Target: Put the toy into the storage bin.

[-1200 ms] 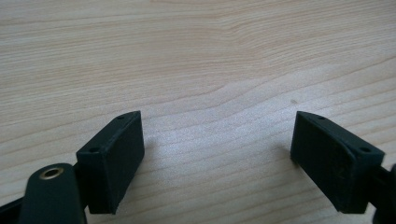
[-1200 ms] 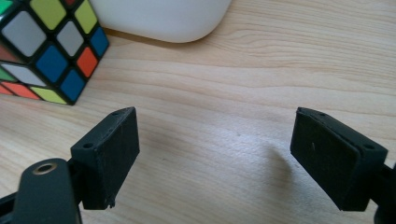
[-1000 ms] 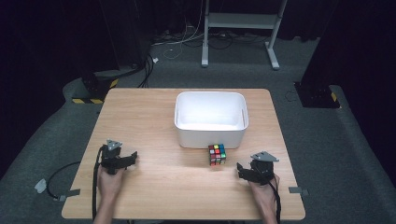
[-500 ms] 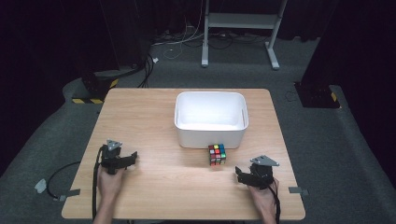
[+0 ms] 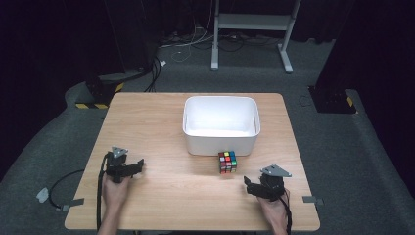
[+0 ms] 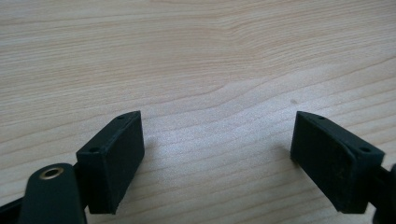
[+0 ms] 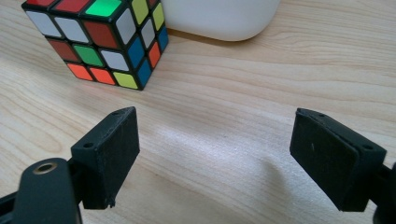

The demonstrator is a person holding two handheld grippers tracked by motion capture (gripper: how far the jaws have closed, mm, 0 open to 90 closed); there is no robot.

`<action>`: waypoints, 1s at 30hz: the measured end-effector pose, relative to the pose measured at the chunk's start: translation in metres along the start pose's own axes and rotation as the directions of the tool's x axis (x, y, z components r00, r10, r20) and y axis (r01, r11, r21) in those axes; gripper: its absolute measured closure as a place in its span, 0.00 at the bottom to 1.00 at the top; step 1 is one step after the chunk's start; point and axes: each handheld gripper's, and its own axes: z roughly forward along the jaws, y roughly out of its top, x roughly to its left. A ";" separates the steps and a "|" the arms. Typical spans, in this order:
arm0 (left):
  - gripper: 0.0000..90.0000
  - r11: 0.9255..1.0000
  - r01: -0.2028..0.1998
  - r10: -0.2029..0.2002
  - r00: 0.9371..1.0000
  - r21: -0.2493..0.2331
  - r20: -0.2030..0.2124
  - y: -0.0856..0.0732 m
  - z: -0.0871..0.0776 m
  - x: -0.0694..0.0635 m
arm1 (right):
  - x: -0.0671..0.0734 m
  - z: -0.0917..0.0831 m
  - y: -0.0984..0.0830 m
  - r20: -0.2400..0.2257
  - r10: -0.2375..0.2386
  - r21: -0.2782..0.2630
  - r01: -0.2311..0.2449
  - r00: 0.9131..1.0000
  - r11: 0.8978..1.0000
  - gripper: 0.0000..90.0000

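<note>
A scrambled colour cube (image 5: pixel 227 162) rests on the wooden table (image 5: pixel 161 127), just in front of a white tub (image 5: pixel 220 124). My right gripper (image 5: pixel 250 186) lies low on the table to the cube's right and nearer the front edge, jaws wide open and empty. In the right gripper view the cube (image 7: pixel 100 39) sits upper left, beyond the left fingertip, with the tub's rounded corner (image 7: pixel 219 18) behind it. My left gripper (image 5: pixel 137 165) rests at the table's left, open, with bare wood between its jaws in the left gripper view (image 6: pixel 217 158).
The white tub looks empty inside. A cable (image 5: pixel 58 183) trails off the left gripper onto the grey floor. A metal stand (image 5: pixel 252 34) and dark gear lie beyond the table's far edge.
The right gripper has shifted slightly; the left gripper, cube and tub are where they were.
</note>
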 end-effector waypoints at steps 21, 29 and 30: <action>0.20 1.000 0.003 -0.003 1.000 -0.001 0.000 0.000 0.000 0.000 | 0.016 -0.006 0.001 -0.041 -0.040 -0.001 0.040 0.998 0.999 0.19; 0.20 1.000 0.003 -0.003 1.000 -0.002 0.000 0.000 0.000 0.000 | 0.030 -0.003 0.006 -0.071 -0.073 -0.011 0.072 0.995 0.997 0.18; 0.20 1.000 0.002 -0.002 1.000 -0.002 0.000 0.000 0.000 0.000 | 0.030 -0.003 0.006 -0.072 -0.073 -0.012 0.072 0.995 0.997 0.18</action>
